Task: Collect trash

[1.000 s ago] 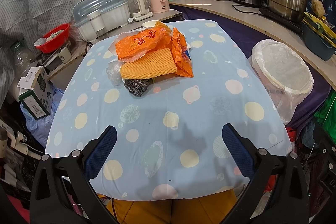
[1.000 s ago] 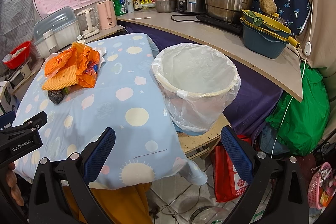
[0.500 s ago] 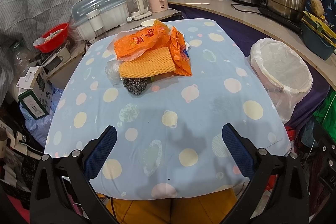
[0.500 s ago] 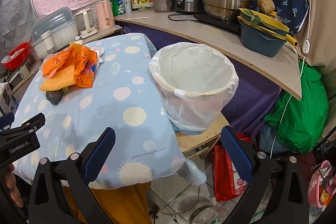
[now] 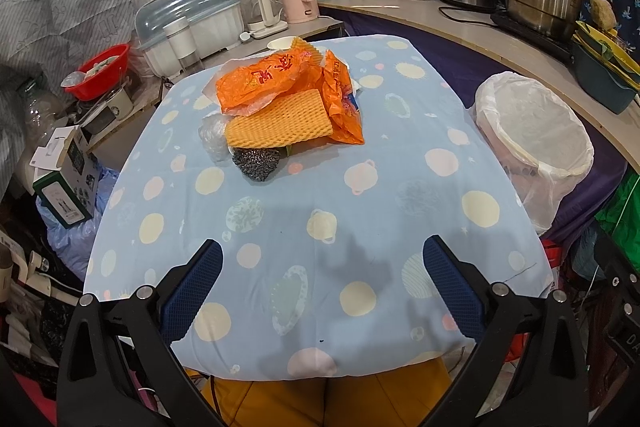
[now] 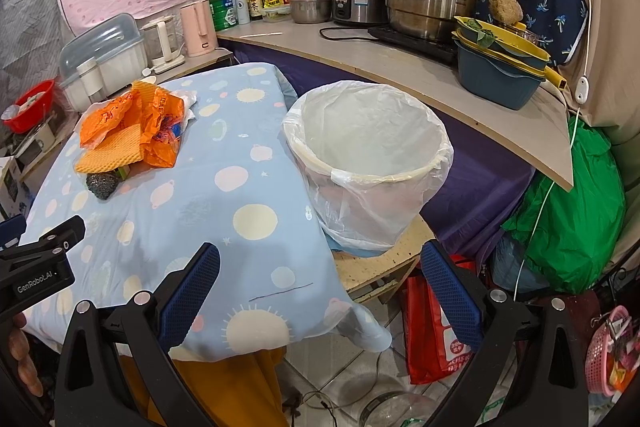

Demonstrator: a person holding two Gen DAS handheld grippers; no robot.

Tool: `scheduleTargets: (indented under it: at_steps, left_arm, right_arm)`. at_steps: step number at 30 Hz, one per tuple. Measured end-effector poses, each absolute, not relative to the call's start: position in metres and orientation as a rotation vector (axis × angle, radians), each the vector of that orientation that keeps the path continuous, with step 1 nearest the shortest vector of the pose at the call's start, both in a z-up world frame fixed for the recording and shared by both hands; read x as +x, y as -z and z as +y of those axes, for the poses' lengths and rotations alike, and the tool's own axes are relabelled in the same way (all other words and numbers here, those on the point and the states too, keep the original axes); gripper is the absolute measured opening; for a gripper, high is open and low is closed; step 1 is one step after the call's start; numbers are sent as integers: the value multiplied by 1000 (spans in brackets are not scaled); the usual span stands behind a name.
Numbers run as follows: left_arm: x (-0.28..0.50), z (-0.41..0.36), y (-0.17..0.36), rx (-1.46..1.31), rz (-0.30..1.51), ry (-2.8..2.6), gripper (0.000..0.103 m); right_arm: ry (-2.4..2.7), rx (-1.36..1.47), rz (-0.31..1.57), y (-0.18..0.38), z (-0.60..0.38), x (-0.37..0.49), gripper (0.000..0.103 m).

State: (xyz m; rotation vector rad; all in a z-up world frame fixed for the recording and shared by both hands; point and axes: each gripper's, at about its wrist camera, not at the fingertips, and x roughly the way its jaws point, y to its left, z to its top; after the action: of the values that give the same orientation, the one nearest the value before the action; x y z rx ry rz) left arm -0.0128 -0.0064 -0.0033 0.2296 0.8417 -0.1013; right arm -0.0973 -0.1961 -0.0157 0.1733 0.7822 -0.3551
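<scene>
Both tools, left tool [image 5: 320, 283] and right tool [image 6: 320, 283], gape wide and empty above a spotted blue counter [image 5: 360, 211]; orange trash pile [image 5: 280, 103] lies at its far end, lined bin [image 6: 368, 163] just beside

I hold my left gripper [image 5: 322, 285] level and low, its blue-padded jaws spread wide with nothing between them. My right gripper [image 6: 320, 287] sits just beside it, jaws equally wide, gripping nothing.
</scene>
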Motion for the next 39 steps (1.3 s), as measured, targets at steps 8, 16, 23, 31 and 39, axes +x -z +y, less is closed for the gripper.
scheduleTargets:
  at_steps: [8, 16, 23, 31, 39]
  left_arm:
    - [-11, -7, 4, 228, 845, 104, 96]
    - [-3, -9, 9, 212, 868, 120, 96]
    - [17, 4, 18, 163, 910, 149, 96]
    - [48, 31, 27, 84, 924, 140, 96]
    - [83, 77, 37, -12, 956, 88, 96]
  right_arm:
    - [356, 169, 782, 16, -197, -96, 96]
    - [360, 160, 793, 18, -194, -87, 96]
    - [371, 143, 818, 26, -189, -67, 96]
    - [356, 123, 833, 34, -173, -30, 96]
    - [247, 74, 798, 34, -126, 30, 96]
